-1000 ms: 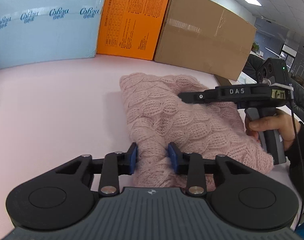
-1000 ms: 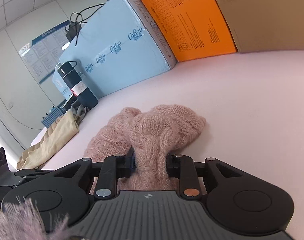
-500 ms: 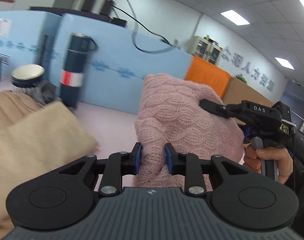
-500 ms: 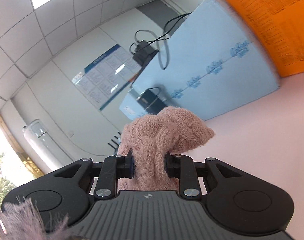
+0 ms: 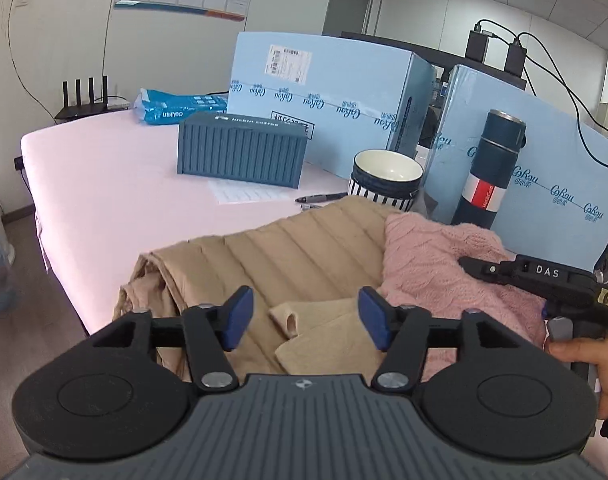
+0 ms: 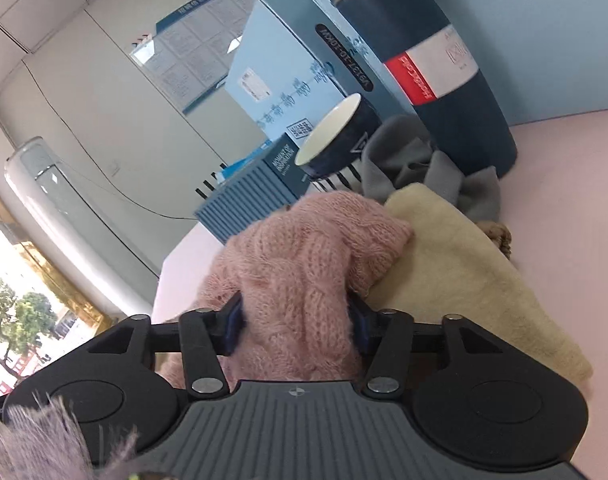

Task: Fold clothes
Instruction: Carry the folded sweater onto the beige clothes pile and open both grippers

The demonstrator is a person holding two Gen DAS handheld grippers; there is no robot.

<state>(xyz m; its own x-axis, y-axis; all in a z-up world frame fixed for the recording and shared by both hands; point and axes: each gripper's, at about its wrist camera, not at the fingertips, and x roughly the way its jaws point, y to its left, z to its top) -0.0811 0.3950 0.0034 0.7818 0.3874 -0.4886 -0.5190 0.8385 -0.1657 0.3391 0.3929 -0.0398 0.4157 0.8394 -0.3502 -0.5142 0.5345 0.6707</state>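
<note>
The folded pink knit sweater (image 5: 432, 256) lies on a stack of beige folded clothes (image 5: 304, 252) near the pink table's left end. My left gripper (image 5: 304, 316) hovers over the beige stack, jaws opening, with nothing between its blue pads. In the right wrist view, my right gripper (image 6: 295, 320) has its jaws opening, and the pink sweater (image 6: 304, 248) still fills the gap between the pads while resting on the cream garment (image 6: 464, 272). The right gripper's finger (image 5: 488, 270) lies over the sweater, with a hand (image 5: 592, 360) on its handle.
Just behind the stack stand a dark blue flask (image 5: 490, 176), a striped mug (image 5: 386, 176) and a crumpled grey cloth (image 6: 424, 168). Light-blue cartons (image 5: 324, 92) wall the back. A slate ribbed box (image 5: 239, 152) and a pen (image 5: 320, 198) lie further left. The table edge (image 5: 63, 200) drops to the floor.
Both grippers carried the pink sweater off the table's middle, leftward onto the beige stack. The left jaws have let go of it; the right jaws have widened around it.
</note>
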